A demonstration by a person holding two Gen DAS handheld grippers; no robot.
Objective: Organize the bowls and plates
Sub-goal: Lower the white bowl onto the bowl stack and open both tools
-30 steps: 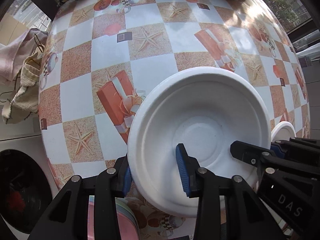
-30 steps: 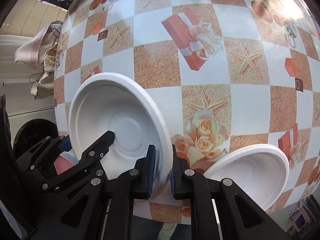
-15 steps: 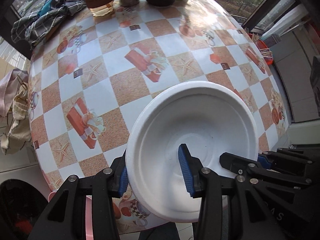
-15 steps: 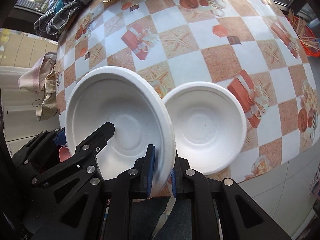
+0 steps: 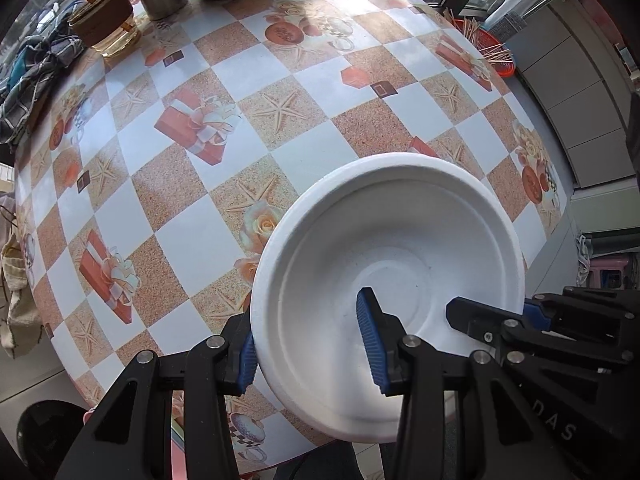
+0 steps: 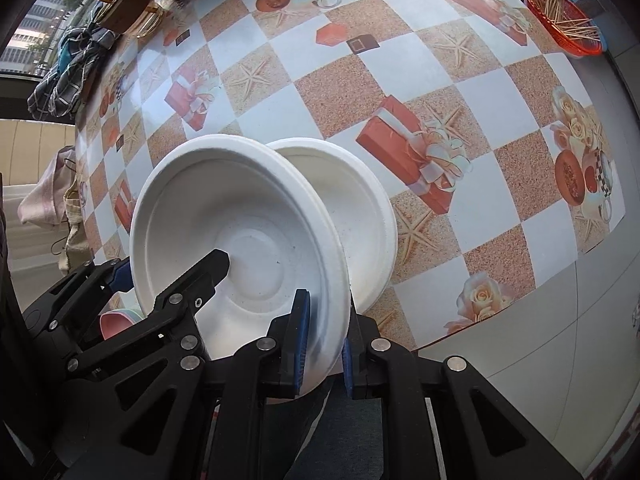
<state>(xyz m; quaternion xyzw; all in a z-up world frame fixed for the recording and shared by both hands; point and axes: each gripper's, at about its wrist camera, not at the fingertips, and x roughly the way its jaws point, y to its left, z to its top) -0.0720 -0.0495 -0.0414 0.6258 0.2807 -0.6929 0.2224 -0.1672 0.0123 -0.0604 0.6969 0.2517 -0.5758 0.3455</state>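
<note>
bright daylight | glare far tabletop (image 5: 352, 4) | fisheye edges | sharp

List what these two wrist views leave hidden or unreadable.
- Second white bowl: right wrist view shows part; the held white bowl covers the rest, and it is absent from the left wrist view.
- Pink stack: mostly behind the left gripper.
- Right gripper: its contact with the rim is blurred.

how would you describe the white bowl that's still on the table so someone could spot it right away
On the checkered tablecloth, look at the near edge. The second white bowl sits there, half hidden behind the held white bowl that the left gripper and right gripper pinch by its rim. No gripper touches it.
</note>
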